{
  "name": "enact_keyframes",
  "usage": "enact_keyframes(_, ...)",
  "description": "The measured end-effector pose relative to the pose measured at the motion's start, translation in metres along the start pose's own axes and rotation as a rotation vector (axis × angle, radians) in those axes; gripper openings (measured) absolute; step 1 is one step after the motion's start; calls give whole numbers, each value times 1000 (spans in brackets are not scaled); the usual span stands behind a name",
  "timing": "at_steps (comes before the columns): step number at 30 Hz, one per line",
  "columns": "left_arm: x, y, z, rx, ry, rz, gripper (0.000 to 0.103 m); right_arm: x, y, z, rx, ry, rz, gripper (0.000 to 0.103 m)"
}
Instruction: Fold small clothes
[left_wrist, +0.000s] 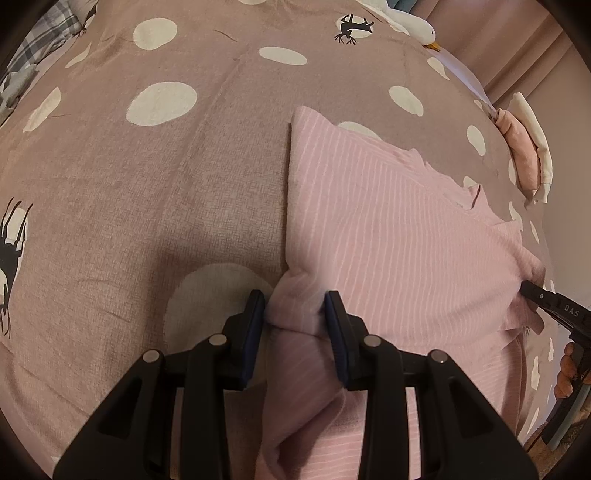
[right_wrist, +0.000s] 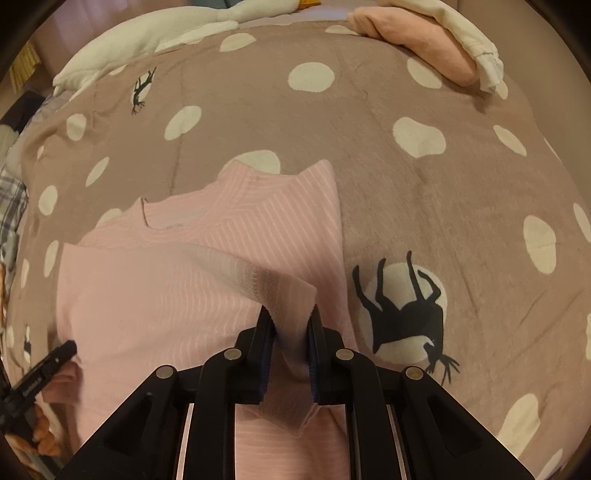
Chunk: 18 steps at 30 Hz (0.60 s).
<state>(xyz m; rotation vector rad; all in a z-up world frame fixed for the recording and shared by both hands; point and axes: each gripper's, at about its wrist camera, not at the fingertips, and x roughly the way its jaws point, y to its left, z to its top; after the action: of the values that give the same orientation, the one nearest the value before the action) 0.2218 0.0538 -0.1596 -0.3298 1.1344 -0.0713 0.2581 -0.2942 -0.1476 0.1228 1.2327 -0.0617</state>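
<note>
The pale pink knit top with thin white stripes (left_wrist: 399, 229) lay on the mauve bedspread with cream dots and black deer silhouettes (left_wrist: 147, 184).

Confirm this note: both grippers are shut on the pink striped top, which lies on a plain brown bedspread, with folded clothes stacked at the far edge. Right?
One thing is off: the bedspread is not plain. The right wrist view shows it brown with white spots and black animal prints. The rest stands: the left gripper and right gripper are each shut on the pink striped top, and folded clothes sit at the far edge.

Shirt (left_wrist: 388, 229) lies on bedspread (left_wrist: 147, 192), folded clothes (right_wrist: 424, 40) behind.
</note>
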Motion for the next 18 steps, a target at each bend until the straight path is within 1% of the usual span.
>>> enact_keyframes(3, 0, -1, 0, 1, -3, 5, 35, -7, -1, 0, 9, -14, 20, 14)
enact_keyframes(4, 0, -1, -1, 1, -4, 6, 35, -10, -2, 0, 13, -22, 22, 20)
enact_keyframes(5, 0, -1, -1, 3, -4, 8, 35, -15, -5, 0, 21, -36, 20, 28)
enact_keyframes(7, 0, -1, -1, 2, -4, 8, 35, -21, -11, -1, 37, -56, 28, 34)
enact_keyframes(10, 0, -1, 0, 0, -3, 6, 35, -25, -16, -3, 61, -56, 43, 35)
enact_keyframes(13, 0, -1, -1, 1, -4, 7, 36, -33, -27, -6, 87, -100, -25, 35)
enact_keyframes(14, 0, -2, -1, 2, -5, 8, 36, -34, -30, -7, 97, -101, -26, 35)
enact_keyframes(15, 0, -2, -1, 2, -6, 9, 36, -33, -35, -9, 115, -94, -13, 35)
enact_keyframes(16, 0, -2, -1, 2, -6, 10, 36, -32, -40, -11, 136, -78, 17, 35)
enact_keyframes(18, 0, -2, -1, 1, -8, 10, 36, -30, -43, -17, 147, -58, 55, 36)
